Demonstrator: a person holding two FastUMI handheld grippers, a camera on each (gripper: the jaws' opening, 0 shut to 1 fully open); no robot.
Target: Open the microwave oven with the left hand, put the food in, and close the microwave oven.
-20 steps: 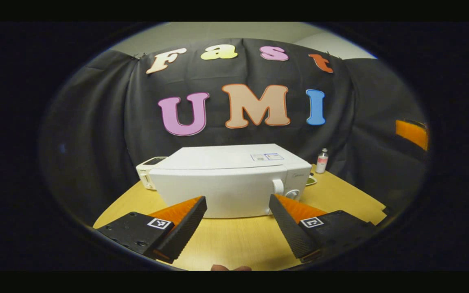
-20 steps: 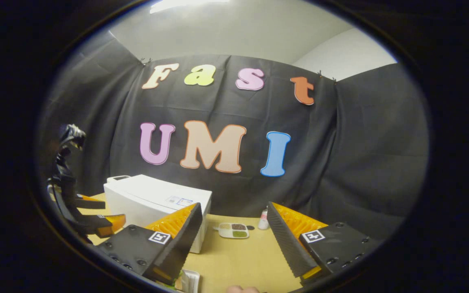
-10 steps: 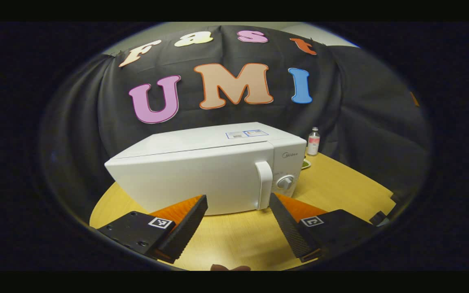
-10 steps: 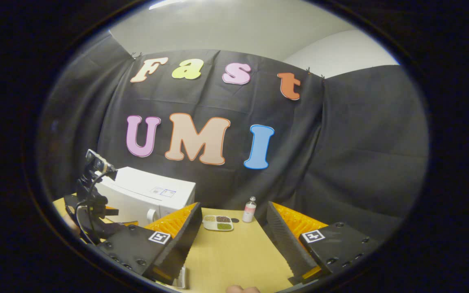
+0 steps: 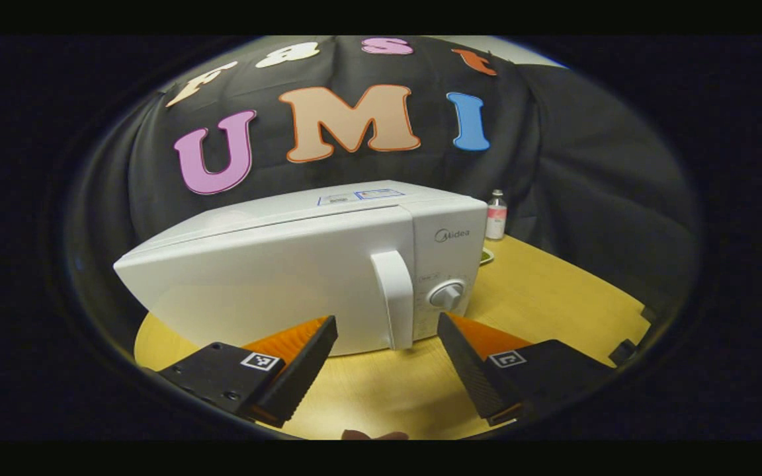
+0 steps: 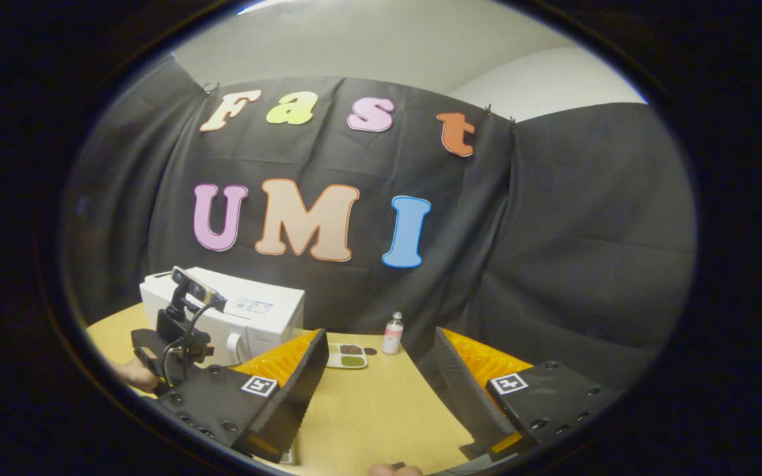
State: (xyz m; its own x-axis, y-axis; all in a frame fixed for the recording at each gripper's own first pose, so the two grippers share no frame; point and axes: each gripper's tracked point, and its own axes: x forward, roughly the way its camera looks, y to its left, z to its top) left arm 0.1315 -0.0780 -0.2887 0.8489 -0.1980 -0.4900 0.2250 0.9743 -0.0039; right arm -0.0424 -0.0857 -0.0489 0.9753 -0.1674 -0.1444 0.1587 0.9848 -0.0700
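- Left gripper view: left gripper point(image 5: 387, 330) released, jaws spread wide, nothing between them, hovering above the pale wooden table point(image 5: 553, 291).
- White boxy microwave oven point(image 5: 301, 264) dead ahead at 12 o'clock, door shut, standing on the table.
- White vertical bar handle point(image 5: 395, 299) on the door's right edge, framed in the gap between the spread fingers; not touched.
- Round white dial point(image 5: 447, 295) at 3 o'clock of the handle, on the control panel.
- Small clear bottle with pink label point(image 5: 496, 215) at 1 o'clock, behind the oven's right corner, upright.
- Right gripper view: right gripper point(image 6: 381, 370) released too, jaws wide apart, empty, over bare tabletop.
- Food: white divided tray with dark and green portions point(image 6: 346, 356) at 12 o'clock, flat on the table, between the oven's right side and the bottle; apart from both grippers.
- Same oven seen at 10 o'clock in the right gripper view, with the left gripper's body and top-mounted camera in front of it, held by a hand point(image 6: 135, 375) at 9 o'clock.
- Something white just under the right gripper's left finger at 6 o'clock; cannot tell what.
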